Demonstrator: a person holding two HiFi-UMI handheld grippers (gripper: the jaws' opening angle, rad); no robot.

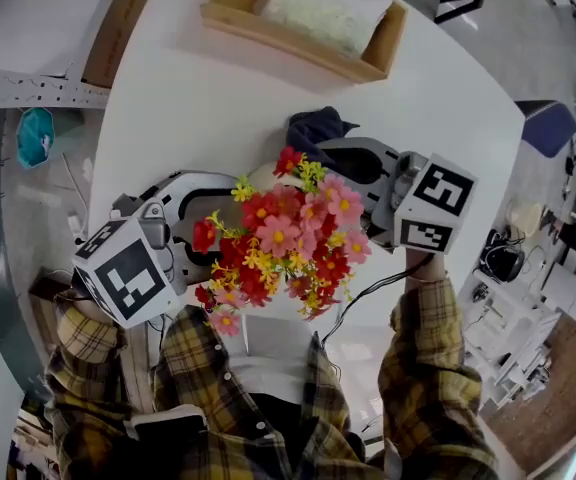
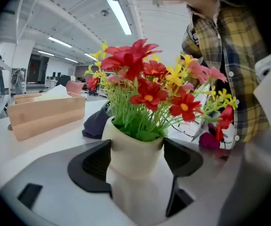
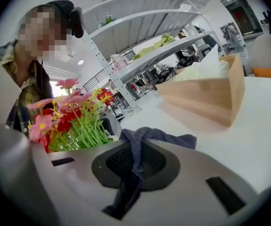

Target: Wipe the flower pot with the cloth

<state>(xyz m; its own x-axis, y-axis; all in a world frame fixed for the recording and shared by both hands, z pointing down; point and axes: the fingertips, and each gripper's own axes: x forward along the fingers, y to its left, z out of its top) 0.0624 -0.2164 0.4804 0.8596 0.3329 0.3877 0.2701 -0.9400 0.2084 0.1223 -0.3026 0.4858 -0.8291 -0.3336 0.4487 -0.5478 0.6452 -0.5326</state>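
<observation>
A cream flower pot (image 2: 134, 157) filled with red, pink and yellow artificial flowers (image 1: 283, 238) sits between the jaws of my left gripper (image 2: 135, 166), whose black pads (image 2: 92, 166) press on its two sides. In the head view the left gripper (image 1: 193, 203) reaches in from the left and the blooms hide most of the pot. My right gripper (image 1: 356, 160) comes from the right, shut on a dark blue-grey cloth (image 3: 142, 140) that bunches past its tips (image 1: 318, 128), just behind the flowers.
A wooden tray (image 1: 238, 18) holding a white packet stands at the far side of the white table (image 1: 188, 98). A black cable (image 1: 368, 293) runs near the table's front edge. The person's plaid sleeves and body are close below the flowers.
</observation>
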